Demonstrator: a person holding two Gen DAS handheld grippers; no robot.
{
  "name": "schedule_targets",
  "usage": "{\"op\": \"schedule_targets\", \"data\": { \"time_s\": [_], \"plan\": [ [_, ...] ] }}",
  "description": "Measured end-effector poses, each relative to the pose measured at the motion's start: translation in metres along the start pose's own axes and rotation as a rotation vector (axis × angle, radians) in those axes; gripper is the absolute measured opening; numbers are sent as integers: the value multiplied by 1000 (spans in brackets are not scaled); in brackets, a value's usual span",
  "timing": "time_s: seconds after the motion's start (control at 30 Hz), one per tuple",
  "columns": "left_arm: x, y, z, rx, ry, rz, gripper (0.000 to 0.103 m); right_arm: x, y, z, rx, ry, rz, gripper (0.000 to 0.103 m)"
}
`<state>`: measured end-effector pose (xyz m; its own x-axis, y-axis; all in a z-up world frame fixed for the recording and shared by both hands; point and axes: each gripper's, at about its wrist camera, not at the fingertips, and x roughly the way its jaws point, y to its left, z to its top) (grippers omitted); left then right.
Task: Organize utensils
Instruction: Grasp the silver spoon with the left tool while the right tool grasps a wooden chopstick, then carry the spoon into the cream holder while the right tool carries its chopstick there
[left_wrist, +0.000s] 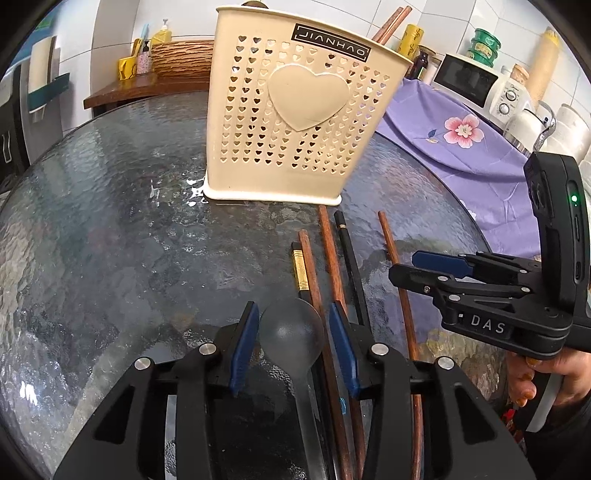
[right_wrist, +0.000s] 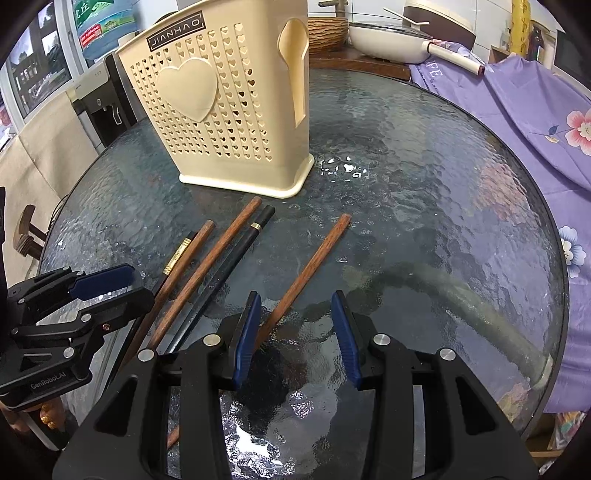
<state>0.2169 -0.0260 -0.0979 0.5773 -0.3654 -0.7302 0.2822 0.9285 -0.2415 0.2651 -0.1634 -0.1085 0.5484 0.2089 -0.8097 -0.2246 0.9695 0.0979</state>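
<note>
A cream perforated utensil holder stands upright on the round glass table, with brown chopsticks sticking out of its top. Several brown and black chopsticks lie in front of it. My left gripper is shut on the bowl of a translucent spoon, whose handle runs back under the gripper. A brown chopstick lies right beside its right pad. My right gripper is open over the glass. One brown chopstick slants under its left finger.
A purple flowered cloth covers the surface beside the table on the right. A microwave, a white pan and a wicker basket sit behind. The glass to the right of the single chopstick is bare.
</note>
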Motion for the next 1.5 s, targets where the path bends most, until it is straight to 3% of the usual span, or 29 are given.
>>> {"op": "schedule_targets", "data": {
  "time_s": [0.13,0.2,0.37,0.63,0.77,0.97,1.1,1.5],
  "plan": [
    [0,-1,-1,0,0,10,35,3,-2,6,6,9,-4,39],
    [0,-2,-1,-3,-1,12,35,6,-3,11,12,12,-23,27],
    [0,-1,1,-18,-3,34,35,12,-5,22,28,30,-10,16],
    [-7,12,0,-53,-15,47,35,16,-2,28,40,30,3,13],
    [-15,16,2,-64,-37,55,35,16,-15,28,109,32,51,9],
    [-25,8,4,-38,-79,96,35,17,-30,28,168,36,90,7],
    [-28,-2,5,-8,-95,114,35,17,-29,27,155,34,70,7],
    [-61,-8,15,-14,-191,99,35,-48,-30,25,142,-153,182,7]
  ]
}}
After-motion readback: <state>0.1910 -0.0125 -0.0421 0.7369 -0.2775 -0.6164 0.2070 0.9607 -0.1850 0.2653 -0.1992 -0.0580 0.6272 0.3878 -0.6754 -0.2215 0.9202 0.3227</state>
